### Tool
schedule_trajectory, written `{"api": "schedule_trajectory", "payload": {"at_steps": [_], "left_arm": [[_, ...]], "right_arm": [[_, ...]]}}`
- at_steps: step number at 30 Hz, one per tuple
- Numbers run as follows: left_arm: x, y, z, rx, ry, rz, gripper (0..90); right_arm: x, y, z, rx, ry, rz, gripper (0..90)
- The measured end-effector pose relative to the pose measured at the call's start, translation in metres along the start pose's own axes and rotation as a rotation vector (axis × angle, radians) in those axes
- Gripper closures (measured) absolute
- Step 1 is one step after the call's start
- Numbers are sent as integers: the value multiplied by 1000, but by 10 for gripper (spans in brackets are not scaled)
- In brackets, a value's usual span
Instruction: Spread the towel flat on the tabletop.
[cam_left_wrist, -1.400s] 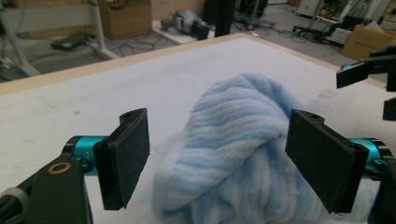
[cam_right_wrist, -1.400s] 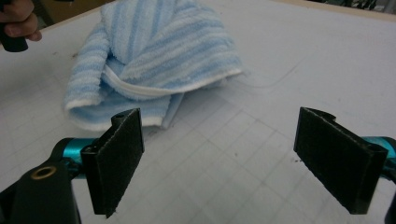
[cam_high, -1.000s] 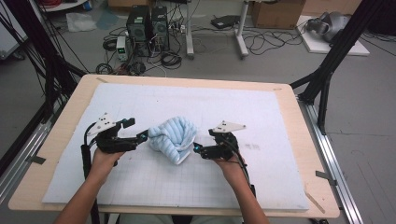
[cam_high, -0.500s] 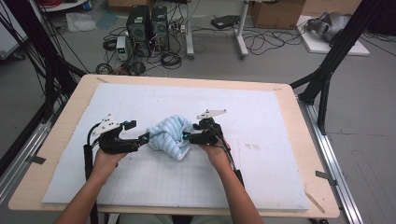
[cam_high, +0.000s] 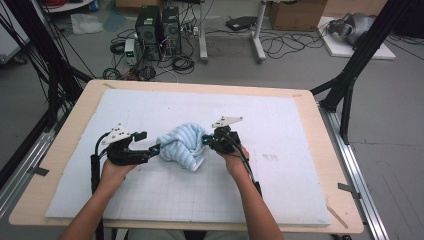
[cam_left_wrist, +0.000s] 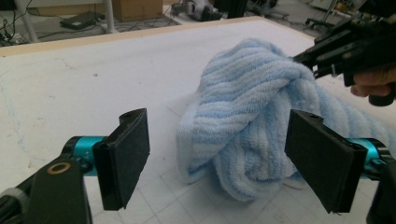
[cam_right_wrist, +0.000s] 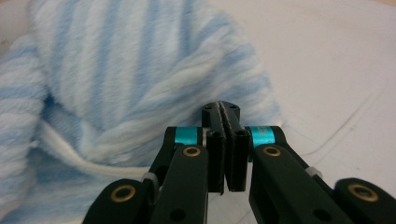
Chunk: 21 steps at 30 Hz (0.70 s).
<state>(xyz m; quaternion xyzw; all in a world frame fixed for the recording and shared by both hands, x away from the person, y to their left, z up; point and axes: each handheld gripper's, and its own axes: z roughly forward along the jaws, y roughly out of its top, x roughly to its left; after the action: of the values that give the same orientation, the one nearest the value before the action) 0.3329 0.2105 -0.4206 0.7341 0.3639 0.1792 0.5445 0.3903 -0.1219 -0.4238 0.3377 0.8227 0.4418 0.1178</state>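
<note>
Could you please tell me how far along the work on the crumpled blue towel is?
Early. The right gripper has just closed its jaws at the towel; whether fabric is pinched is unclear. The left gripper is open beside it. The towel is still bunched on the white mat; straightening remains.

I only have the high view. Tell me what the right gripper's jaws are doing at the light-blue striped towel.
Observer: In the right gripper view, the right gripper has just been closing its jaws. They now stand pad to pad at the edge of the crumpled light-blue striped terry towel. I cannot tell whether a thin fold is caught between them.
Operator: Now report the left one.
Observer: The left gripper is wide open. The towel lies just ahead between its pads, and neither pad presses on it.
Operator: Describe how the towel lies.
Observer: The left gripper view shows it twisted, with one thick band wrapped across the top of the lump.
</note>
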Motion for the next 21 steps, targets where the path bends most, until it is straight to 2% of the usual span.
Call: {"api": "schedule_trajectory", "payload": {"at_steps": [1, 4, 5, 8, 9, 10, 11, 12, 13, 14, 15, 17, 18, 19, 20, 21], "left_arm": [[1, -2, 2, 27, 8, 17, 229], [3, -7, 3, 33, 10, 11, 229], [3, -7, 3, 33, 10, 11, 224], [1, -12, 5, 5, -7, 22, 225], [1, -13, 5, 1, -9, 27, 225], [1, -13, 5, 1, -9, 27, 225], [-1, -15, 6, -16, -11, 39, 225], [-1, -15, 6, -16, -11, 39, 225], [-2, -17, 6, -28, -4, 48, 225], [-2, -17, 6, -28, -4, 48, 225], [-1, -18, 6, -32, 8, 52, 224], [-1, -18, 4, -44, 11, 51, 223], [-1, -18, 4, -44, 11, 51, 223], [0, -18, 4, -55, 18, 50, 223], [0, -18, 4, -55, 18, 50, 223], [0, -18, 3, -57, 23, 50, 221]], "right_arm": [[-3, 0, -2, -19, -1, 36, 708], [-6, -1, -4, -26, -11, 53, 589], [-6, -2, -4, -24, -14, 57, 513], [-6, -1, 0, -15, 9, 33, 307], [-6, -1, 2, -22, 33, 50, 271], [-6, -1, 2, -22, 33, 50, 271], [-7, -3, 8, -38, 53, 78, 143], [-7, -3, 8, -38, 53, 78, 143], [-8, -5, 12, -44, 51, 96, 95], [-8, -5, 12, -44, 51, 96, 95], [-9, -5, 14, -53, 60, 123, 96], [-9, -5, 15, -47, 77, 116, 123], [-8, -4, 15, -31, 74, 112, 270], [-9, -3, 14, -20, 108, 102, 468], [-9, -3, 14, -20, 108, 102, 468], [-8, 0, 12, -35, 136, 60, 766]]}}
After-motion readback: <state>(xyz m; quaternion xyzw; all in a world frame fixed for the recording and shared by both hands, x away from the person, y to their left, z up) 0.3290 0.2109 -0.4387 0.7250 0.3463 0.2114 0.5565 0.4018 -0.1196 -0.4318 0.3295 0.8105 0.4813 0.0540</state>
